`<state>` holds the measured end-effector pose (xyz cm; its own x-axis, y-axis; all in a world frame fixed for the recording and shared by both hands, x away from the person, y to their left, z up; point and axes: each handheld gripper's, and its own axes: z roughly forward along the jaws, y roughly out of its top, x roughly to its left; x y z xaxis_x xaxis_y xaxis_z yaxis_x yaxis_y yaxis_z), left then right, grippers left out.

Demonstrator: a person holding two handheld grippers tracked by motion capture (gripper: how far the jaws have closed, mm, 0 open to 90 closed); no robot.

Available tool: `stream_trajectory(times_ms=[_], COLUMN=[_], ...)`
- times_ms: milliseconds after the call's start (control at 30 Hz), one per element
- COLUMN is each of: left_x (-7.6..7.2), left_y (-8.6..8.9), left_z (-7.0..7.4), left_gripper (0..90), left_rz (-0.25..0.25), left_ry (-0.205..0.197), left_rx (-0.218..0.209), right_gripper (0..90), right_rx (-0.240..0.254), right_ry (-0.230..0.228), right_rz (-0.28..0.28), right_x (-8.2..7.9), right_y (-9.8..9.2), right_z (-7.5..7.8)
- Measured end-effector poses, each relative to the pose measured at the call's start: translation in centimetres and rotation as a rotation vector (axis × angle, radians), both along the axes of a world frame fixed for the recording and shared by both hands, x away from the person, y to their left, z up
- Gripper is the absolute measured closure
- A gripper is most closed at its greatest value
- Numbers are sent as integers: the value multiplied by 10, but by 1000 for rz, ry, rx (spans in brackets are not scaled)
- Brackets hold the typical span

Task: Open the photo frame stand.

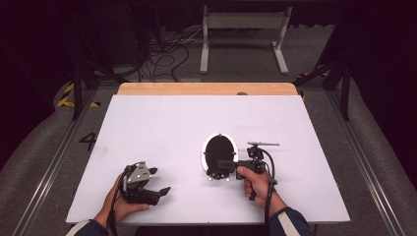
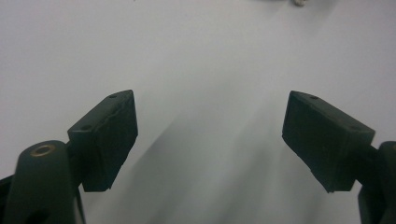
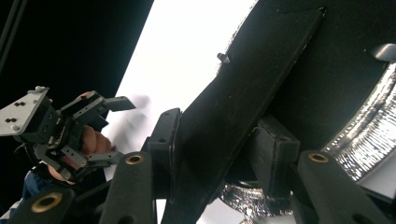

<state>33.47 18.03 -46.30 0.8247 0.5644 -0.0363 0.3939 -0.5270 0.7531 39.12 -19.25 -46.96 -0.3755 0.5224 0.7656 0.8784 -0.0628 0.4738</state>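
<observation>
A black oval dish (image 1: pixel 219 150) with a shiny silver rim (image 3: pixel 364 140) lies right of the table's middle. My right gripper (image 1: pixel 227 164) reaches it from the right. In the right gripper view its jaws (image 3: pixel 219 135) are shut on a flat black panel (image 3: pixel 243 93) of the dish, one pad on each face. My left gripper (image 1: pixel 161 180) rests in a hand near the front left of the white table (image 1: pixel 162 123), apart from the dish. Its jaws (image 2: pixel 210 135) stand wide open over bare white surface with nothing between them. The left gripper (image 3: pixel 114 130) also appears far off in the right gripper view.
A wooden strip (image 1: pixel 206 88) runs along the table's far edge. Beyond it on the dark floor stand a white metal frame (image 1: pixel 243 22) and loose cables (image 1: pixel 167 54). Rails (image 1: pixel 49 167) run along both sides of the table.
</observation>
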Motion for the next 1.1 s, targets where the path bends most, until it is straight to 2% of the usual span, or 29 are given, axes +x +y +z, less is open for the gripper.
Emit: stream_trajectory(times_ms=[133, 233, 267, 367, 400, 500, 633, 733, 800, 833, 867, 1000, 1100], left_x=[16, 28, 32, 45, 51, 62, 77, 84, 87, 88, 87, 89, 90], left_y=[-16, -28, -31, -42, -46, -55, -66, -68, -68, -68, -70, -71, -73], left_z=[2, 4, 5, 7, 7, 7, 2, 1, 2, 3, 4, 7, 8], left_gripper=[201, 198, 195, 187, 186, 183, 176, 165, 160, 160, 161, 165, 167], left_rz=[-22, -37, -57, -64, -72, -71, -82, -77, -80, -77, -68, -89, -88], left_ry=[21, 38, 46, 57, 79, 118, 143, 158, 166, 150, 152, 149, 156], left_rx=[-23, -48, -48, -64, -80, -104, -98, -130, -156, -146, -161, -178, -192], right_gripper=[606, 625, 633, 646, 649, 652, 656, 658, 660, 660, 662, 666, 670], right_rx=[24, 16, 10, 1, 5, 0, -18, -29, -44, -44, -49, -70, -74], right_ry=[-12, -34, -47, -80, -112, -125, -189, -244, -303, -303, -313, -365, -382], right_rz=[5, 13, 20, 45, 68, 77, 109, 129, 145, 145, 148, 168, 177], right_x=[1, 1, 1, 0, 0, 0, -1, -3, -6, -6, -7, -10, -11], right_y=[-1, -1, -1, -1, -1, -1, 2, 2, 3, 3, 4, 5, 5], right_z=[-4, -4, -3, -1, -2, -1, 2, 3, 4, 4, 5, 8, 8])
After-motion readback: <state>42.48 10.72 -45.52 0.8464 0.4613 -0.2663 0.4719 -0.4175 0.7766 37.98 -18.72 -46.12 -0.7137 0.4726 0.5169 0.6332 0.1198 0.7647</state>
